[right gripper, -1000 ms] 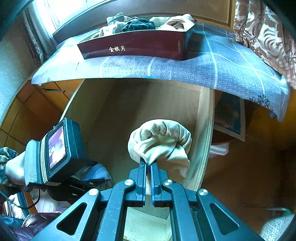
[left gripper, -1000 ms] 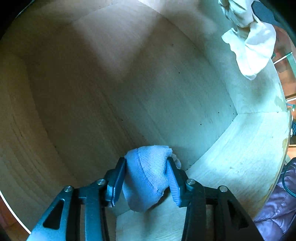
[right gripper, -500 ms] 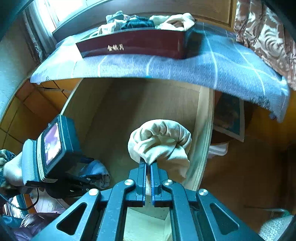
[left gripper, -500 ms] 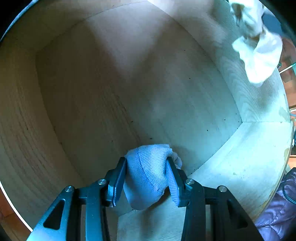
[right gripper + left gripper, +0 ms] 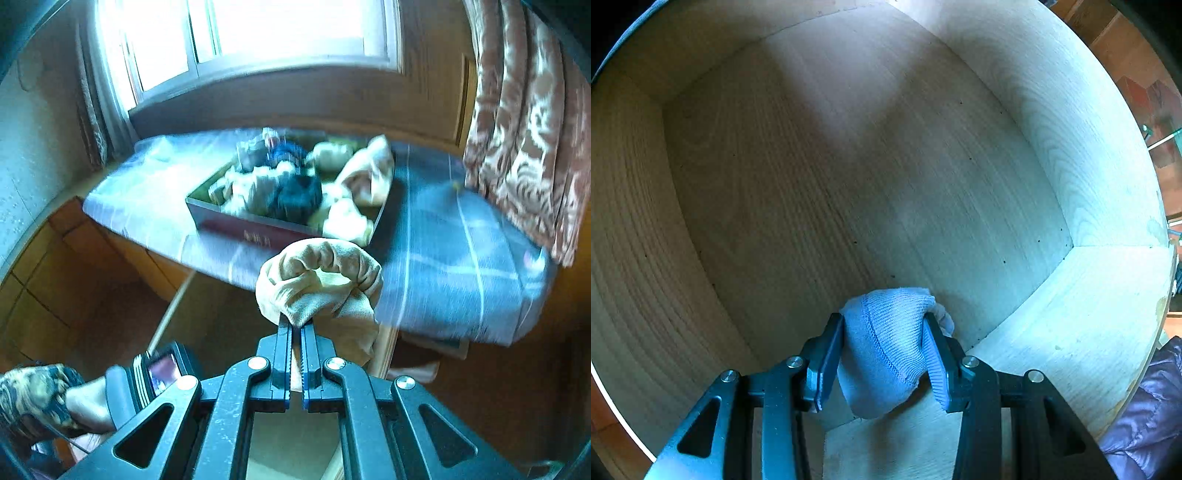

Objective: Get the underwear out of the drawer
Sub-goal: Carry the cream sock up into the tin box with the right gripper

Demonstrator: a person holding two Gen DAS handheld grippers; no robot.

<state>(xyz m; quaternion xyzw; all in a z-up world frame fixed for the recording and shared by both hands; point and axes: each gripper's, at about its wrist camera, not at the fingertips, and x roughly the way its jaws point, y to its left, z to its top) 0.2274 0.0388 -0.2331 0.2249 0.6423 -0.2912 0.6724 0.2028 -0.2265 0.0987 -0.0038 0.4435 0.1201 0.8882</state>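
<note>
I am lifting beige underwear [image 5: 319, 284], clenched in my right gripper [image 5: 295, 328], toward the box [image 5: 258, 230]; my left gripper [image 5: 884, 354] is grasping blue underwear [image 5: 886, 339] inside the drawer [image 5: 1089, 147], needing raising next.

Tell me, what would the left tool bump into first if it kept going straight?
Most likely the drawer bottom. The left tool, holding blue underwear, points down into it, and nothing else shows in between.

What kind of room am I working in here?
Most likely a bedroom. A window with a patterned curtain sits behind a padded ledge in a blue cover, which holds a box of folded garments. The left camera looks down into a bare wooden drawer.
</note>
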